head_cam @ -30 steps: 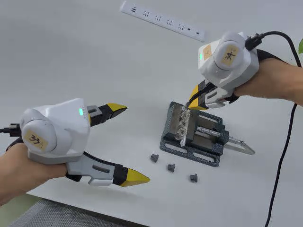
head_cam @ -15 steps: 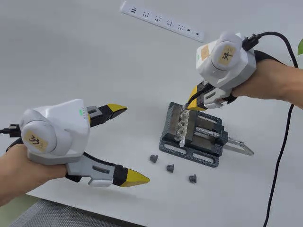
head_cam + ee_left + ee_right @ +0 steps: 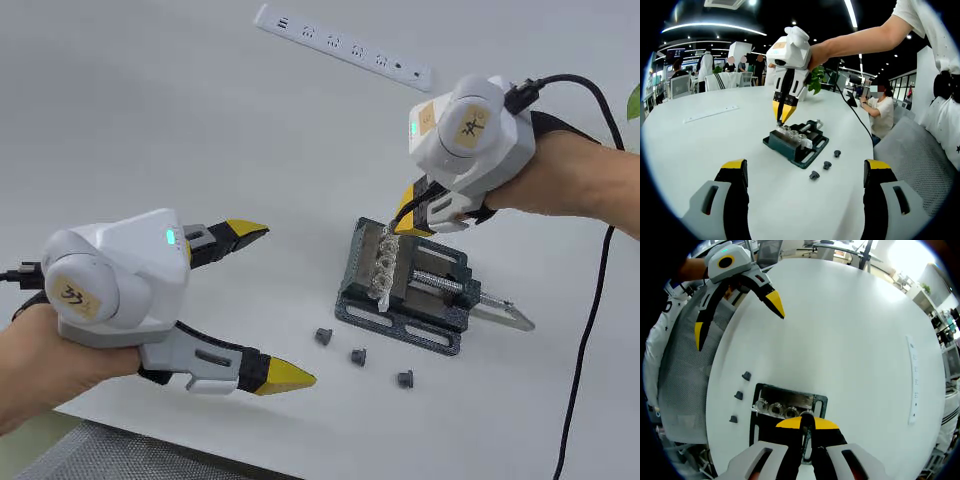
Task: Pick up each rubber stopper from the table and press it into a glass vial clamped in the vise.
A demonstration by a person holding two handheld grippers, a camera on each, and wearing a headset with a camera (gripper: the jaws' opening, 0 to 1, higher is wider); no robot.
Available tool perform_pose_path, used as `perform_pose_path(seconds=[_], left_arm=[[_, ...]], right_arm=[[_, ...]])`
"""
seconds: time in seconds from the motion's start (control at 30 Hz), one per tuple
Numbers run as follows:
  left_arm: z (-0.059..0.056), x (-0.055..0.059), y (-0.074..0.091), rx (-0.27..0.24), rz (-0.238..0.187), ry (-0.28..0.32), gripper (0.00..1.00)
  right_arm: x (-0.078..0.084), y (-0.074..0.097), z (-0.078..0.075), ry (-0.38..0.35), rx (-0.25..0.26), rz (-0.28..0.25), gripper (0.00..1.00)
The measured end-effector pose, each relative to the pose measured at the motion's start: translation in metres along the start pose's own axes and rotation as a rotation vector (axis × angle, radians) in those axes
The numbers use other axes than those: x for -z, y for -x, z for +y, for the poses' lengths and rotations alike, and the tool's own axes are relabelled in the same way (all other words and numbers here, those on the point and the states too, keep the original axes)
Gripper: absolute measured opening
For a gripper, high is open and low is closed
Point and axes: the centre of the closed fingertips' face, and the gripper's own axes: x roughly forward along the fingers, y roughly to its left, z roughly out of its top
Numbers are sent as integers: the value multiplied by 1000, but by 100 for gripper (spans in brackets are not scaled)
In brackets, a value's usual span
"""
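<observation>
A dark metal vise (image 3: 446, 292) clamps a row of several clear glass vials (image 3: 383, 265) at mid-table. My right gripper (image 3: 405, 222) hangs tips-down over the far end of the row, shut on a small dark rubber stopper. In the right gripper view its yellow tips (image 3: 806, 422) sit just above the vials (image 3: 775, 409). Three dark rubber stoppers (image 3: 323, 336) (image 3: 358, 356) (image 3: 405, 379) lie on the table in front of the vise. My left gripper (image 3: 285, 305) is open, holds nothing, and hovers to the left of the stoppers (image 3: 827, 164).
A white power strip (image 3: 345, 45) lies at the far side of the table. A black cable (image 3: 598, 300) trails from the right gripper down the right side. The vise's handle (image 3: 505, 316) sticks out to the right. The table's near edge (image 3: 330, 462) runs below the left gripper.
My right gripper has edged a little to the left above the vials. The left gripper and the three loose stoppers have stayed put.
</observation>
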Motion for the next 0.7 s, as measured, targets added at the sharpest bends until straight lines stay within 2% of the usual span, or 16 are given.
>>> perform_pose_path(seconds=[0.4, 0.5, 0.7], left_arm=[[0, 1, 0, 0, 0, -3, 96], [-1, -1, -1, -1, -3, -3, 96], [-5, -3, -1, 10, 7, -19, 96]], right_arm=[[1, -1, -2, -8, 0, 9, 0], [1, -1, -2, 10, 7, 23, 0], [-2, 0, 0, -1, 9, 25, 1]])
